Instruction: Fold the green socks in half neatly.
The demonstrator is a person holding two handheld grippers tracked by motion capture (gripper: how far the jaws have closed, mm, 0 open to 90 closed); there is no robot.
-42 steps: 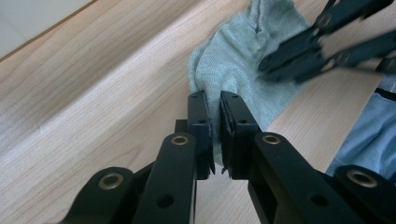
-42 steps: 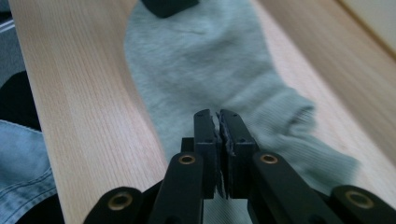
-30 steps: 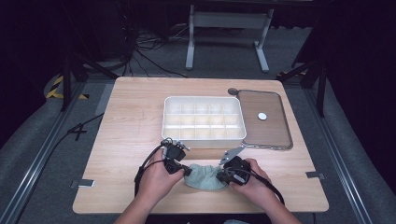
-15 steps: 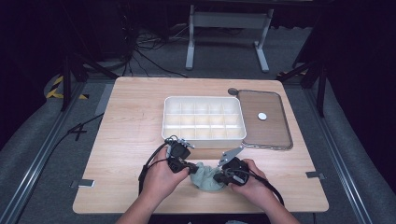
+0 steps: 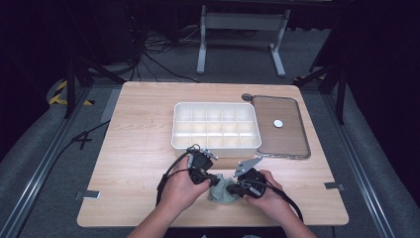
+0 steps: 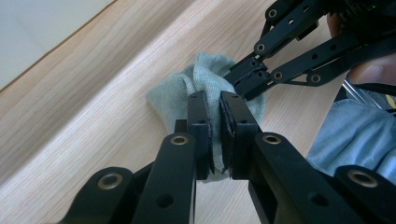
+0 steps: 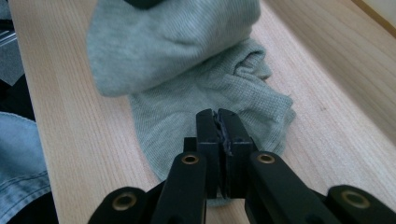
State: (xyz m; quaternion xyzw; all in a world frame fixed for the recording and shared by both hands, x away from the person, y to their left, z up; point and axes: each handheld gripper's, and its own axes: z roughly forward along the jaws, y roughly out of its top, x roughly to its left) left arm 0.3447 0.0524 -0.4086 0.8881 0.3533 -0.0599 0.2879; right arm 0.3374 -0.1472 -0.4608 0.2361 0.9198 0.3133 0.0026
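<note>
Sock (image 5: 222, 191), grey-green and bunched, lay low in the frame's centre on the table (image 5: 133, 148), below a white divided tray (image 5: 216, 126). Left hand-held gripper (image 6: 215, 100) and right hand-held gripper (image 7: 218, 116) were each clamped on its fabric.

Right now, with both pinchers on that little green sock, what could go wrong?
Both grippers, left and right, pinch the sock by thin folds, so one fold might slip free. Pulling apart could stretch or undo the bunched fabric. The white divided box sits just behind, so a quick lift forward might bump it.
</note>
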